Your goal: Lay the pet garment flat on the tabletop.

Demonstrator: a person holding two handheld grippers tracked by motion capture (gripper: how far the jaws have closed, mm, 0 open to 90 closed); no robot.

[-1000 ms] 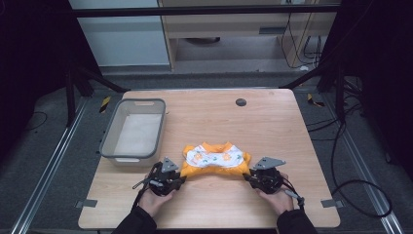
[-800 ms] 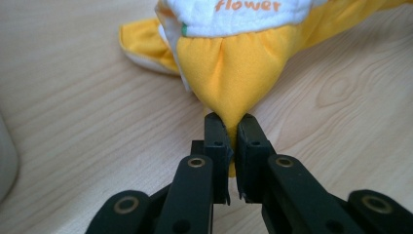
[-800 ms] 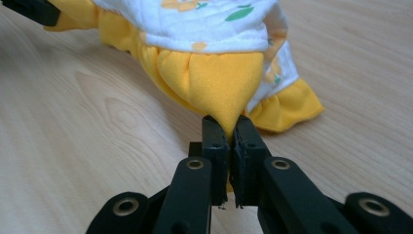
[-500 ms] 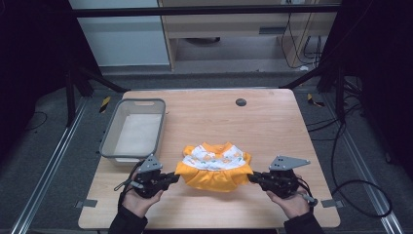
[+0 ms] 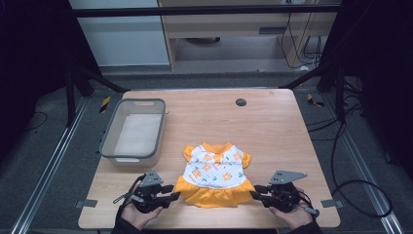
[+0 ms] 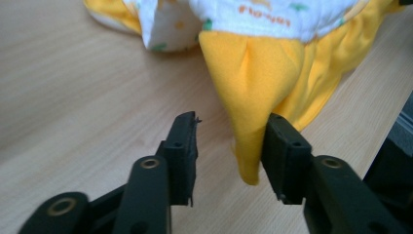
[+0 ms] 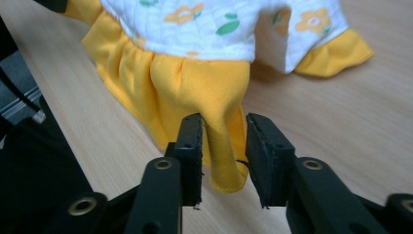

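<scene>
Where the desk [image 5: 272, 122] is seen from the high view, a small dress [image 5: 214, 175] is laid flat near its front edge, collar pointed away and yellow skirt toward the person, between the left tool [image 5: 168, 192] and right tool [image 5: 257, 191]. From the left gripper view, jaws just opened are seen, a skirt corner [image 6: 248, 146] loose between them. From the right gripper view, the same is shown: jaws parted, hem [image 7: 224, 146] unpinched.

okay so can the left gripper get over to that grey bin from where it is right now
Probably yes. The left gripper sits at the dress's hem corner with its jaws just opened and the yellow fabric loose between them, and the grey bin lies just beyond it with bare table between.
</scene>
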